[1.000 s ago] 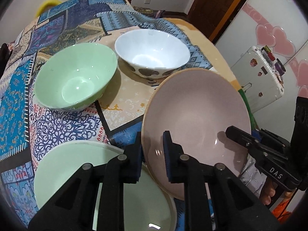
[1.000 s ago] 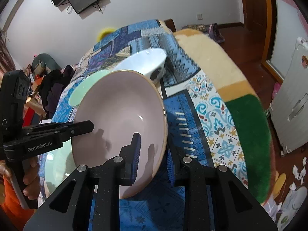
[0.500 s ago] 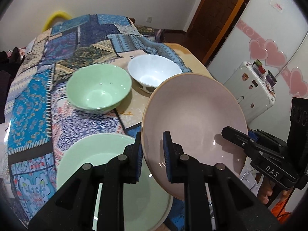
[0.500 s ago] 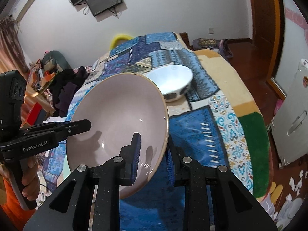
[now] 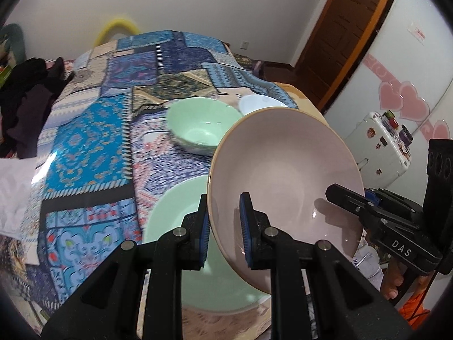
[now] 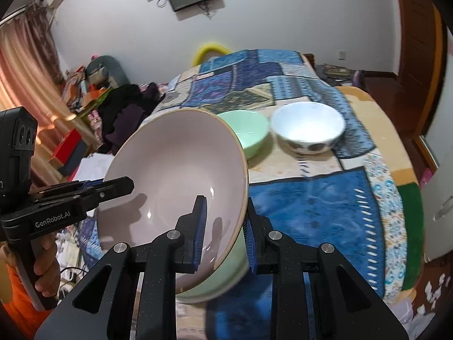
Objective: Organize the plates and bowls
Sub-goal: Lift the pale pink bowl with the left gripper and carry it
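Pink glossy ceramic plate (image 5: 283,167) hangs tilted above the patchwork-covered table (image 5: 93,147); your left gripper (image 5: 224,226) and right gripper (image 6: 225,226) each pinch opposite rims, over the pale green plate (image 5: 181,212).

The pink plate (image 5: 283,170) hides most of the white bowl (image 5: 259,103).

My black claws (image 5: 223,226) carry blue pads (image 5: 245,226); pale pink plate (image 5: 283,175), tan-rimmed; mint bowl (image 5: 202,127); blue patchwork cloth (image 5: 93,153).
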